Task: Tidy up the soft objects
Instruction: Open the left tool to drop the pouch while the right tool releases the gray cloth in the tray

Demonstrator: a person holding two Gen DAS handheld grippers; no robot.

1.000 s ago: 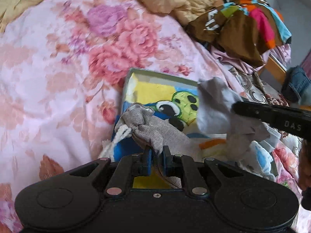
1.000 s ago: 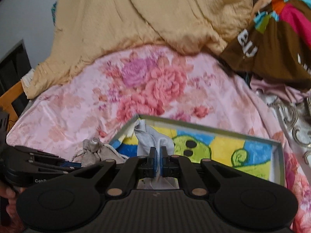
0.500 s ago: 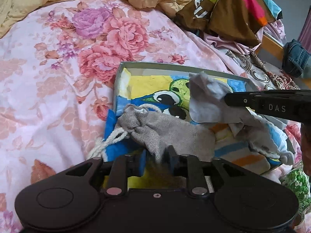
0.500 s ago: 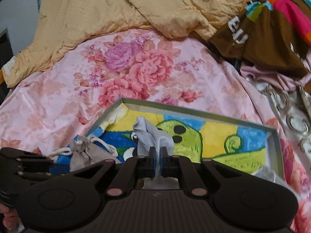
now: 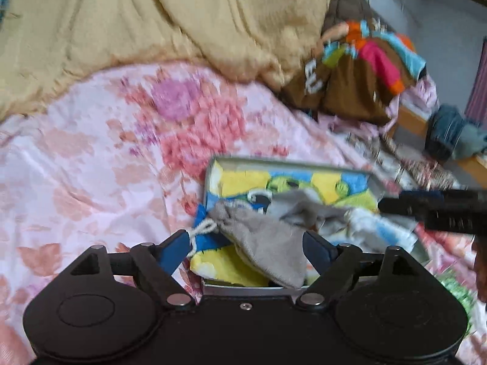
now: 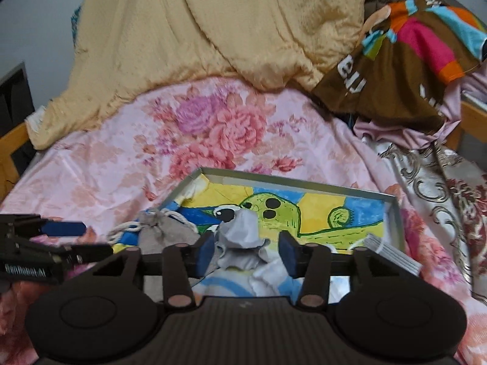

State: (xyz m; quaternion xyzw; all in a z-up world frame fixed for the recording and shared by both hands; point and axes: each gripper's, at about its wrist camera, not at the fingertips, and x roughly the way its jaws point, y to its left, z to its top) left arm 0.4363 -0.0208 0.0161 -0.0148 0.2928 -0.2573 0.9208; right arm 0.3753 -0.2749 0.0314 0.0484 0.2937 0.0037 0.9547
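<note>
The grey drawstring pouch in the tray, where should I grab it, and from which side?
Probably grip the grey drawstring pouch at its gathered neck beside the white cord, coming from above on the tray's open left end. That bunched part is narrow; the body lies flat and limp.

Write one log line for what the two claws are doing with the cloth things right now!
left claw: just opened, grey pouch released | right claw: just opened, pale cloth released | both in tray

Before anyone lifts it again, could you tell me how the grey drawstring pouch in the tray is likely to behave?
The grey drawstring pouch lies slumped and creased, so it would probably sag. Its loose white cord would likely dangle. Looking flat, it seems light.
</note>
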